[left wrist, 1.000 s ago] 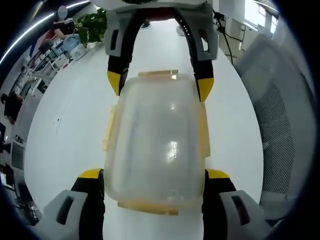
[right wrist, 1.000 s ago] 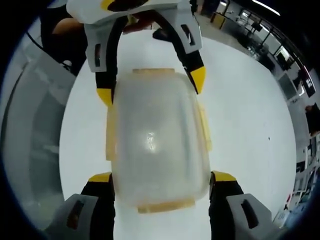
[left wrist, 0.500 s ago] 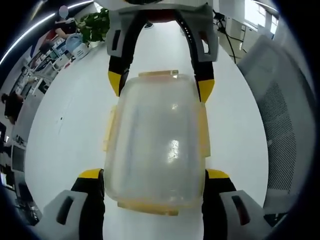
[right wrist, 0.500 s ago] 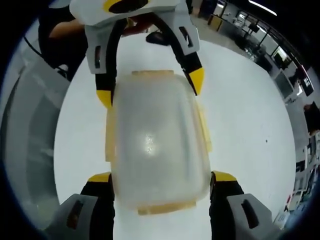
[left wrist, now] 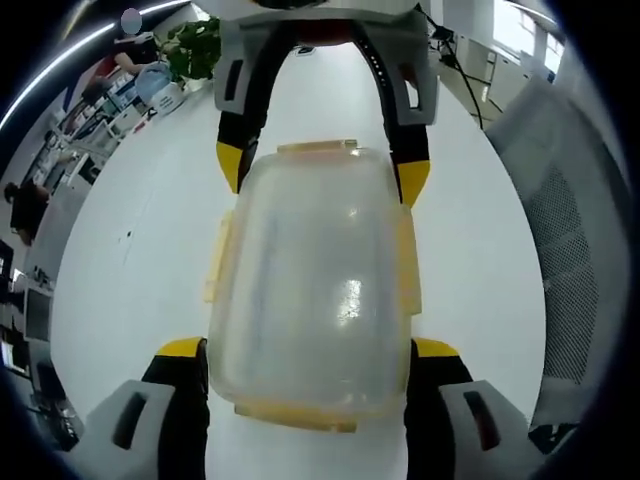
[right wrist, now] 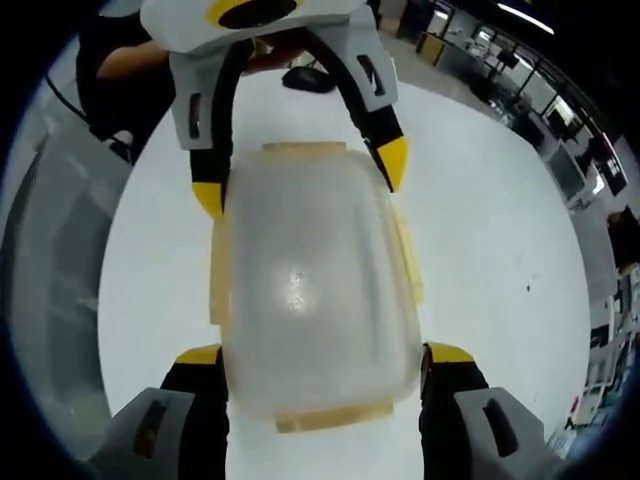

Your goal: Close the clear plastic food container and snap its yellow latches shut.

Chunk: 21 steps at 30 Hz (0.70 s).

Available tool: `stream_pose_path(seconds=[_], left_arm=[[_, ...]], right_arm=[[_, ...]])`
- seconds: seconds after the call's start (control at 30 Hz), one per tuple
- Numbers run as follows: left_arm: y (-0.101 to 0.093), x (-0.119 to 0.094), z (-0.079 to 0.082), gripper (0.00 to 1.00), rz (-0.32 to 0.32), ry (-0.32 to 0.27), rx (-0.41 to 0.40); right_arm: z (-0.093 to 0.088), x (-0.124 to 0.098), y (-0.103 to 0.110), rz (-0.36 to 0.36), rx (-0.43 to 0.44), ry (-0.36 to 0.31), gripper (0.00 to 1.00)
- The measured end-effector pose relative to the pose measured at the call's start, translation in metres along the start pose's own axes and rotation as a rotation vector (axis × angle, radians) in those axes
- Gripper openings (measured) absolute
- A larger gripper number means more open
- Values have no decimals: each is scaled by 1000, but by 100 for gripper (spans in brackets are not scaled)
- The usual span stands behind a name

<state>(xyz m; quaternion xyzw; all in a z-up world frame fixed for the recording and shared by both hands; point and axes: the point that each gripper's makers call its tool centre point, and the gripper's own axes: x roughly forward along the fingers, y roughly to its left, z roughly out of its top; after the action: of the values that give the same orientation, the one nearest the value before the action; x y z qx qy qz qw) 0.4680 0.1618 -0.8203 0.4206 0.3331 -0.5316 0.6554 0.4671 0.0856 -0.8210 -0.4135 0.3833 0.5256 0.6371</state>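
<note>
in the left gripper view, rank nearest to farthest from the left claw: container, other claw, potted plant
1. The clear container, between the left claw jaws, at its near end.
2. The right claw, facing it across the container's far end.
3. The potted plant, far back at the upper left, beyond the white table.

A white table [left wrist: 130,280] is carrying the container [left wrist: 310,290], sitting between both grippers' jaws.

The container [right wrist: 312,285] lies lid-on on the white table [right wrist: 480,250], gripped at its near end by the right tool [right wrist: 325,358]; the left tool [right wrist: 300,175] clamps the far end.
</note>
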Motion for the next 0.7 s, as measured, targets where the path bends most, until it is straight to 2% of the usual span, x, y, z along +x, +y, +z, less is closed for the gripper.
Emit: stream_pose_path(seconds=[0.7], left_arm=[[7,2,1,82,-2,-1,-1]], right_arm=[[0,2,-7,-4,-2,1,80]])
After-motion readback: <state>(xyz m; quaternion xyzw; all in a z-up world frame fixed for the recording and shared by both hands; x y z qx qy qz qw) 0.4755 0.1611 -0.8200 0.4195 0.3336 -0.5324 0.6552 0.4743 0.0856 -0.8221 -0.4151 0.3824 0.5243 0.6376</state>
